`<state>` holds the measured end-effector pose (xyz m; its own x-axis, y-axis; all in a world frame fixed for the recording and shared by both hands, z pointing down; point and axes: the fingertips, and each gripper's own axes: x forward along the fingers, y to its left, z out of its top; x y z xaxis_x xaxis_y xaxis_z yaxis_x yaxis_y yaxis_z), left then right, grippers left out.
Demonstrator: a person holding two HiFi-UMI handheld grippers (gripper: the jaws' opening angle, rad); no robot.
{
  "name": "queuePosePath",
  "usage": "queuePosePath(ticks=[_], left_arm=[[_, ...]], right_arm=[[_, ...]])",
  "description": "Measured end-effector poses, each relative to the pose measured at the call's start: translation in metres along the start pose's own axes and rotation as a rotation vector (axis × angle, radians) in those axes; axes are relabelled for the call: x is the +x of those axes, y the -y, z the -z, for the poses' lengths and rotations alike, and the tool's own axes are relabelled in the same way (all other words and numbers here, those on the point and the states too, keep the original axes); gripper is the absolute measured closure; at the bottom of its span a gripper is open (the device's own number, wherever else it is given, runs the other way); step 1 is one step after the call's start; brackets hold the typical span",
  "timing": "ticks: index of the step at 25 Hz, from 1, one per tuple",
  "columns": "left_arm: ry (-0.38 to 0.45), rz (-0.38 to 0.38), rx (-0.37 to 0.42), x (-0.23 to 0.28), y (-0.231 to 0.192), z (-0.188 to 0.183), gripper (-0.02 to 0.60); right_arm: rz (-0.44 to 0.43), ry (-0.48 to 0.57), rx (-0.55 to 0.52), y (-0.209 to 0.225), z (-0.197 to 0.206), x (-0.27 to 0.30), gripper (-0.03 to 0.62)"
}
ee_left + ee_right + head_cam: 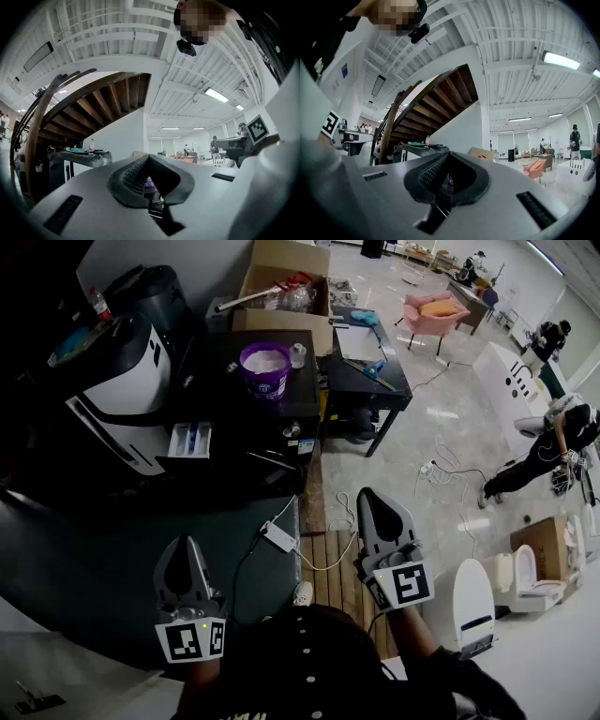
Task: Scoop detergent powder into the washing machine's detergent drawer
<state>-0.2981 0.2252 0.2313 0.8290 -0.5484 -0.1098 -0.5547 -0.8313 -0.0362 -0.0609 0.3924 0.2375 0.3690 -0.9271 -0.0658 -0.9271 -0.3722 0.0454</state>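
Note:
A purple tub [265, 368] of white detergent powder stands on a black table [220, 404], far ahead of both grippers. Left of it is the white washing machine [131, 390], with its detergent drawer [190, 440] pulled out. My left gripper [184, 542] is held low at the left, shut and holding nothing. My right gripper [368, 493] is at the right, a little further forward, also shut and holding nothing. Both point level toward the table. A sliver of the purple tub [150, 183] shows past the left gripper's jaw tips [148, 157], and the tub [449, 181] likewise past the right gripper [448, 154].
A small white cup [298, 354] stands beside the tub. An open cardboard box [281, 292] sits behind the table, and a dark side table [370, 371] carries blue tools. A power strip [278, 537] with cables lies on the floor ahead. A pink chair [433, 313] and people [553, 442] are at the right.

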Motion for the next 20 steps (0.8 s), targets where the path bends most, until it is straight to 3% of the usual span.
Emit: queuePosePath(ticks=[19, 20], left_arm=[[-0.013, -0.008, -0.005, 0.01, -0.002, 0.01, 0.569], [-0.015, -0.01, -0.005, 0.011, -0.003, 0.01, 0.569]], right_arm=[[-0.031, 0.063, 0.044, -0.002, -0.004, 0.01, 0.565], [-0.021, 0.061, 0.039, -0.001, -0.004, 0.011, 0.534]])
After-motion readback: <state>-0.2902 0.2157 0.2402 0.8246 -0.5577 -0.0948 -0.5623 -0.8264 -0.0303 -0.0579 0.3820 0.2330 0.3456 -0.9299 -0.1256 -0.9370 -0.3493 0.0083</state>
